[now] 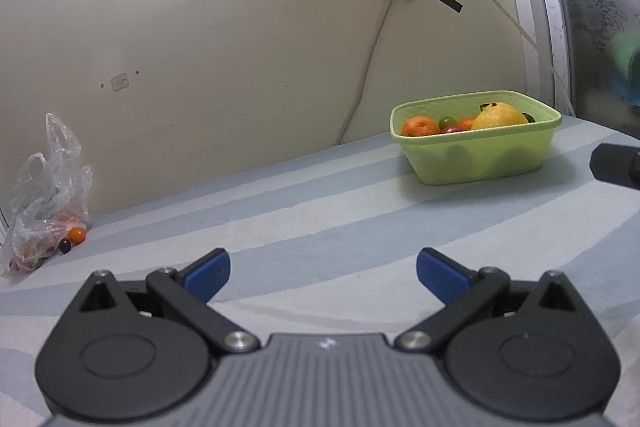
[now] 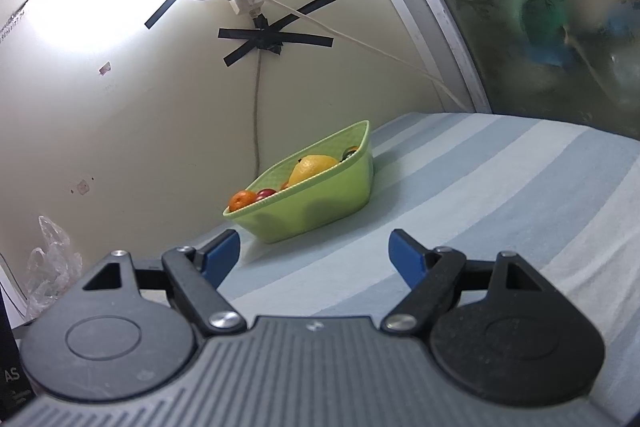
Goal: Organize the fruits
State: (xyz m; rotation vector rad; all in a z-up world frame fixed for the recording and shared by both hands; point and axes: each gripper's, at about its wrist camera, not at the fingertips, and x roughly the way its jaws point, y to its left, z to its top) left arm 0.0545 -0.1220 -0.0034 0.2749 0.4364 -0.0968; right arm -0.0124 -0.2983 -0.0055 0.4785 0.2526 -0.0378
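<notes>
The left gripper point(image 1: 323, 269) hangs low over the blue-and-white striped cloth point(image 1: 320, 211) with its blue-padded jaws spread wide and nothing between them; the right gripper point(image 2: 315, 255) is likewise open and empty. The remaining loose fruit, a small orange round fruit point(image 1: 76, 235) and a dark plum-coloured one point(image 1: 65, 246), lies at the mouth of a crumpled clear plastic bag point(image 1: 44, 187) far off to the left gripper's left, against the wall. The pale green plastic basket point(image 1: 480, 155), already holding a large yellow citrus point(image 1: 498, 117) and oranges, sits ahead to its right. The left gripper seems the nearer one for the bag.
</notes>
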